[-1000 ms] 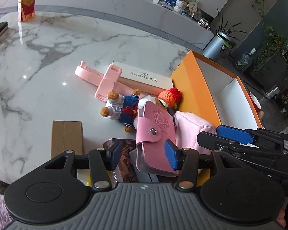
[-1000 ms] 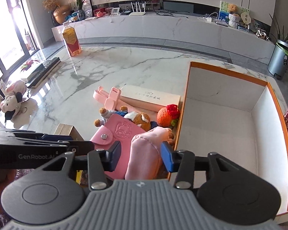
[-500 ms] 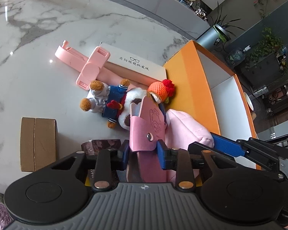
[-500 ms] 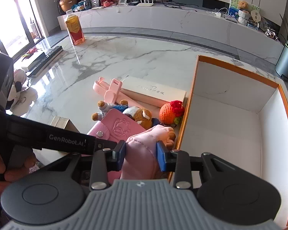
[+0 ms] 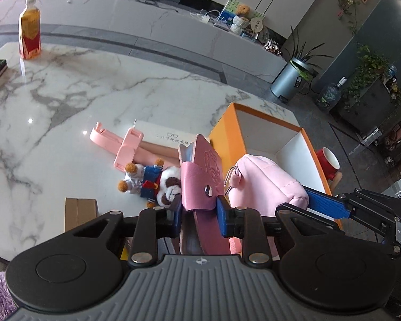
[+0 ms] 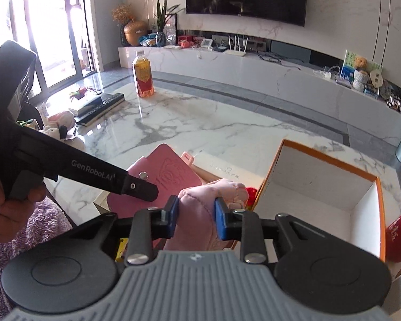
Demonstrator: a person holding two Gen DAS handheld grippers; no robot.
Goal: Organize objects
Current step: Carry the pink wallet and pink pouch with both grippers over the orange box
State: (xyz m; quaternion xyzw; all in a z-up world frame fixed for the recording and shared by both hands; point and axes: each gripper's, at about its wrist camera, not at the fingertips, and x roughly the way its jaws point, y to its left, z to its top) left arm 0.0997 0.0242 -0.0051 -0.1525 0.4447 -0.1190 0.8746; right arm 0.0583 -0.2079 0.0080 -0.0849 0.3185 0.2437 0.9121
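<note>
A large white marble table fills most of both views. On its right part sits an open box, orange outside and white inside, with nothing visible in it. A long white case lies just left of the box, and a pink folding stand lies against the case. Near the table's far edge stands a bottle of amber drink with a red label. A small brown cardboard box rests at the near edge.

The left gripper is clamped on a pink wallet with a snap button; its jaws have just been closing, and the blue pads press the wallet's sides. The wallet stands upright in the jaws, lifted off the table, in front of the orange box's near corner. A person's hand grips this tool's handle beside a purple fuzzy sleeve.

The right gripper squeezes a soft pale pink pouch; its jaws have also just been closing, and the fabric bulges between the pads. The pouch hangs above the table just left of the box's near wall, beside the wallet.

A small plush bear in blue and white lies on the table behind the wallet. A red cup stands just outside the box's right wall.
</note>
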